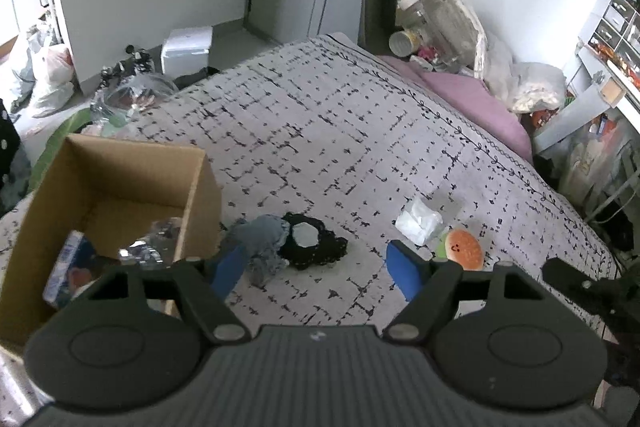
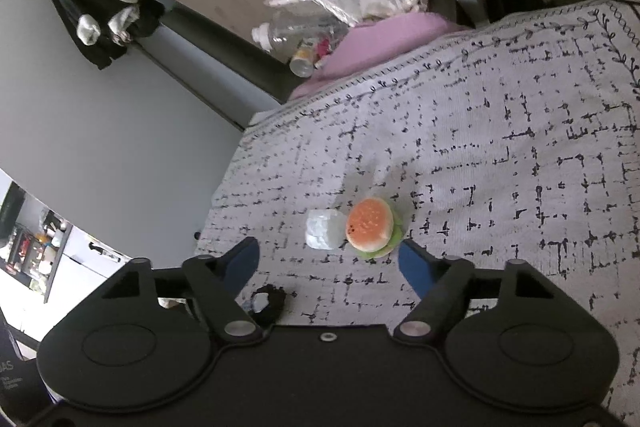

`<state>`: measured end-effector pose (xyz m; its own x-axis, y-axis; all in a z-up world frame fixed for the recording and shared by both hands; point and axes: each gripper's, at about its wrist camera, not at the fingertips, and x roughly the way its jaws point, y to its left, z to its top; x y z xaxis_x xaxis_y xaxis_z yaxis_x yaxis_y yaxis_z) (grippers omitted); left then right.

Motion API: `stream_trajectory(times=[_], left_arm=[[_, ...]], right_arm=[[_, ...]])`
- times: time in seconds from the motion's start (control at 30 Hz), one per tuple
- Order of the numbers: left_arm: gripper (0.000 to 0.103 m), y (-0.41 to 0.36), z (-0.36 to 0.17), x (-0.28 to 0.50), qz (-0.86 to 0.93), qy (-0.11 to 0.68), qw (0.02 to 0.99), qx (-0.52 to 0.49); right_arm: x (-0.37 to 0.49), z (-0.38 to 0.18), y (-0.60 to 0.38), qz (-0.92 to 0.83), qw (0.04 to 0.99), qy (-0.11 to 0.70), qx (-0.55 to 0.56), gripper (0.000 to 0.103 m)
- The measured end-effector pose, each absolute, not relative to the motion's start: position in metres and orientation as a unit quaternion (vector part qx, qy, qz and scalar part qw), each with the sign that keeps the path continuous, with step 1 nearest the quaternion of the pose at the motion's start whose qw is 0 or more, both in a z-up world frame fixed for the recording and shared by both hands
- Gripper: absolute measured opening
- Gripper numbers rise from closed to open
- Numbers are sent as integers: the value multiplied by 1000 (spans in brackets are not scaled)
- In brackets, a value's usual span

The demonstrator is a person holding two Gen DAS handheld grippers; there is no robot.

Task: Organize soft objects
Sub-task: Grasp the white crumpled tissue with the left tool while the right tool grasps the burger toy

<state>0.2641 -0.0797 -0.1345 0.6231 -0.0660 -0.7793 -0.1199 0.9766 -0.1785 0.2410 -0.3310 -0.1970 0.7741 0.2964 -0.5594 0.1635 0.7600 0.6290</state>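
Note:
A plush burger [image 1: 463, 249] with an orange bun lies on the patterned bedspread [image 1: 320, 131], beside a white tissue pack [image 1: 419, 225]. A black lacy cloth [image 1: 316, 242] and a blue-grey fabric piece [image 1: 262, 239] lie next to an open cardboard box [image 1: 108, 203] with packets inside. My left gripper [image 1: 316, 269] is open and empty, just short of the black cloth. In the right wrist view my right gripper [image 2: 330, 261] is open and empty above the bed, with the burger [image 2: 370, 225] and the tissue pack [image 2: 324, 229] just ahead of its fingertips. The black cloth [image 2: 268, 303] shows by the left finger.
A pink pillow [image 1: 472, 99] lies at the bed's far edge, with bottles, a can [image 1: 404, 43] and bags behind it. Plastic bags and clutter fill the floor at left [image 1: 52, 75]. A drawer unit and shelf [image 1: 612, 39] stand at right.

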Motion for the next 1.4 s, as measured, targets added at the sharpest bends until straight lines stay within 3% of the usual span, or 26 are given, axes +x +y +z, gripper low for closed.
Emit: stream_trajectory(times=[0.23, 0.77, 0.93, 1.07, 1.23, 1.33, 1.4], left_arm=[[69, -97, -153, 291, -5, 448, 889, -94], [69, -137, -198, 356, -70, 479, 870, -91], [69, -145, -208, 372, -99, 487, 862, -98], [69, -154, -217, 383, -118, 494, 856, -96], [69, -166, -232, 392, -127, 507, 848, -93], [49, -169, -238, 391, -122, 513, 845, -88], [46, -169, -237, 390, -120, 510, 847, -87]], right_arm=[[264, -215, -334, 16, 871, 352, 341, 67], [307, -252, -333, 14, 852, 391, 347, 54], [319, -266, -331, 11, 844, 409, 345, 43], [324, -272, -326, 18, 845, 416, 335, 41], [327, -276, -325, 23, 843, 420, 335, 28], [327, -276, -324, 24, 844, 421, 332, 24], [328, -276, -323, 24, 845, 420, 330, 23]])
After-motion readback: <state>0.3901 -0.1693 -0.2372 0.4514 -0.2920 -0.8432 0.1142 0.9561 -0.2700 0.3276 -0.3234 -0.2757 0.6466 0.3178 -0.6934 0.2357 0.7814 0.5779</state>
